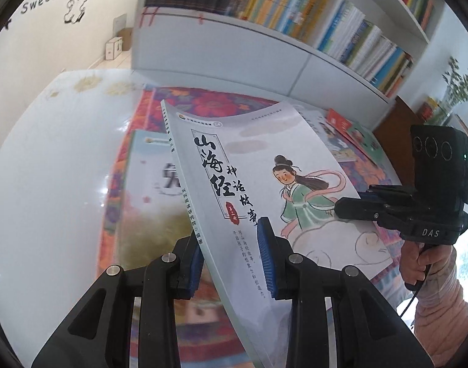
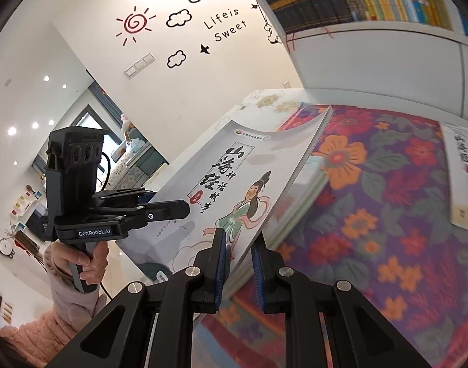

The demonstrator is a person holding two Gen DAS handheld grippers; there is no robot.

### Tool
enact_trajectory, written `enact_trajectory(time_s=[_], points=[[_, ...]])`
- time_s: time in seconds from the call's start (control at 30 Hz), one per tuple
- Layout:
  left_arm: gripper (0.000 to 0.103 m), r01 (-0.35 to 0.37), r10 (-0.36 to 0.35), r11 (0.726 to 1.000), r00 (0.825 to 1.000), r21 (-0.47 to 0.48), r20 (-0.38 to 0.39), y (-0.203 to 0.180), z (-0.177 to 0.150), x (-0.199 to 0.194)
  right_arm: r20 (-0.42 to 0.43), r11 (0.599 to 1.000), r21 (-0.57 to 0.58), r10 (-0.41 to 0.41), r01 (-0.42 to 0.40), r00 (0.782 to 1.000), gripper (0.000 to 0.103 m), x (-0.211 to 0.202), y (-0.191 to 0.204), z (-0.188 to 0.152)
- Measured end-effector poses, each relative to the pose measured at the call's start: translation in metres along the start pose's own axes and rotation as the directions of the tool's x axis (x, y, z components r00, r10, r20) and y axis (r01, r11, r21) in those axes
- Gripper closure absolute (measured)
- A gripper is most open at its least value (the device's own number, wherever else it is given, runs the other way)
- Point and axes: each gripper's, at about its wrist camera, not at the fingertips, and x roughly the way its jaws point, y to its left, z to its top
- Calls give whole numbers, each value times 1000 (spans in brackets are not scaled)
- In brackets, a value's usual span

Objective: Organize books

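**Two-gripper hold on a floppy book: slip and twist risk**

Book (image 1: 258, 165) is off the table, tilted, held by both grippers at once. Left gripper (image 1: 231, 260) is clamped on the bottom edge near the spine, one blue pad (image 1: 266, 257) on the cover, the other behind it. Right gripper (image 2: 238, 263) is pinched on the opposite side edge, cover between its pads.

Risks, as I judge them:
- Thin paperback, cover already bowing between the two grips. Any mismatch in hand motion twists or creases it.
- Both grips sit at the very edge. A small pull apart and one side slides out; the book then swings from the other pad.
- If it drops, it lands on the book stack (image 2: 298, 196) just beyond the right fingertips on the floral cloth (image 2: 387, 214) and knocks it askew.
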Motion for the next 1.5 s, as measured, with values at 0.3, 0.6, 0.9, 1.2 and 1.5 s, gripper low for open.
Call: enact_trajectory(time_s=[0.3, 0.6, 0.9, 1.2, 1.5], points=[[74, -16, 13, 998, 999, -68, -46, 43, -4, 31, -48, 997, 55, -46, 48, 998, 87, 63, -8, 1], [72, -43, 39, 995, 998, -91, -39, 57, -7, 34, -49, 991, 112, -69, 74, 996, 87, 75, -7, -8], [70, -117, 115, 989, 993, -92, -25, 58, -3, 33, -24, 986, 114, -117, 119, 993, 86, 73, 1, -14], [68, -200, 199, 977, 980, -69, -24, 52, -2, 34, -19, 983, 99, -154, 155, 988, 84, 76, 11, -18], [65, -271, 270, 961, 962, -48, -27, 51, -3, 33, -21, 983, 89, -159, 161, 987, 83, 78, 11, -17]])
